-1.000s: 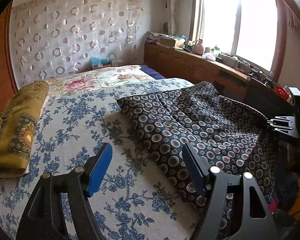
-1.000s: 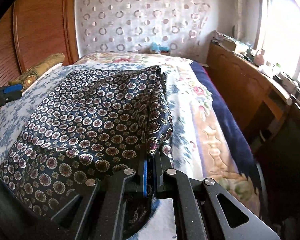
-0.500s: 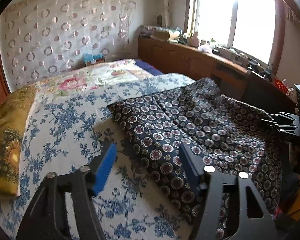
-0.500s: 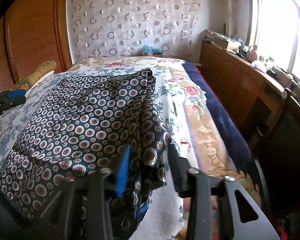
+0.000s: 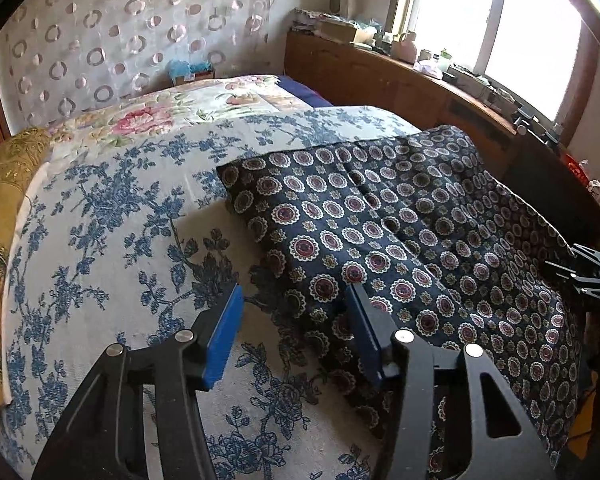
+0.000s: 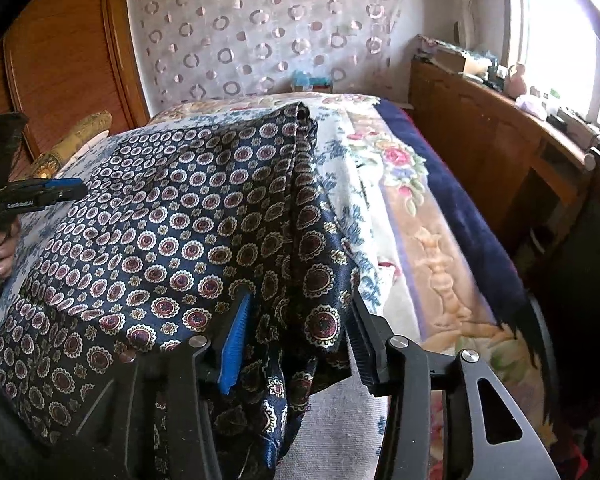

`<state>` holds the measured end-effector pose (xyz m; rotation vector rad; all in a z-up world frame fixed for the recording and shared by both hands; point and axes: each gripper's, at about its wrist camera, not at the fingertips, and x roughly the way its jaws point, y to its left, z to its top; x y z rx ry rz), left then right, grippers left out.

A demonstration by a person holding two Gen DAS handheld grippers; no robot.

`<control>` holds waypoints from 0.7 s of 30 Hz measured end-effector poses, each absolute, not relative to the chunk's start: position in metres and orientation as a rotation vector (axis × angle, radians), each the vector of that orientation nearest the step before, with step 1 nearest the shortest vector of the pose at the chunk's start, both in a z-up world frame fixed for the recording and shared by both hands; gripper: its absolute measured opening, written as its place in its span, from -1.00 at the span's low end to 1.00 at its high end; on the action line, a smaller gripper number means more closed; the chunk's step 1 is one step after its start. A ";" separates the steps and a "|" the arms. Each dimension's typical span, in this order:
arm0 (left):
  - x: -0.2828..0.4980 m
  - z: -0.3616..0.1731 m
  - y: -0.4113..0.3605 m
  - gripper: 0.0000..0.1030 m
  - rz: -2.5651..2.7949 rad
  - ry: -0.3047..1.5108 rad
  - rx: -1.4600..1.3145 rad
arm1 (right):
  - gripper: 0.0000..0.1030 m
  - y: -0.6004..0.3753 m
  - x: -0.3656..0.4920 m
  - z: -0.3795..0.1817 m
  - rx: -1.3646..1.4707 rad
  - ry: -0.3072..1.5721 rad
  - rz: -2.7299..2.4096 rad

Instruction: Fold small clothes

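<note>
While my left gripper (image 5: pixel 294 332) hangs over the blue-flowered sheet (image 5: pixel 112 216) at lower centre of the left wrist view, its jaws closing with nothing between them, the patterned garment (image 5: pixel 400 220) lies right of centre, its near-left edge passing just under my right-hand blue pad. Long axis runs from upper left toward lower right of that frame. In the right wrist view my right gripper (image 6: pixel 298 334) sits bottom centre, jaws opening, a hanging fold of the garment loose between them, unpinched. Judgement: the left gripper is nearer the free edge, the right nearer the draped corner.
</note>
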<state>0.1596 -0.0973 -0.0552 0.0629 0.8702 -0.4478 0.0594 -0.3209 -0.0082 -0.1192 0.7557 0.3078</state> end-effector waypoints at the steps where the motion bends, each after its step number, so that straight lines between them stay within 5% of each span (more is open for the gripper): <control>1: 0.160 -0.056 -0.098 -0.02 -0.454 0.878 0.060 | -0.07 -0.322 0.059 -0.008 -0.114 0.756 0.316; 7: 0.164 -0.059 -0.105 -0.15 -0.464 0.891 0.061 | -0.07 -0.324 0.057 -0.009 -0.108 0.750 0.330; 18: 0.169 -0.057 -0.110 -0.79 -0.475 0.894 0.020 | -0.07 -0.320 0.052 -0.010 -0.125 0.748 0.355; 21: 0.168 -0.054 -0.110 -0.88 -0.475 0.878 0.019 | -0.22 -0.317 0.050 -0.011 -0.121 0.744 0.367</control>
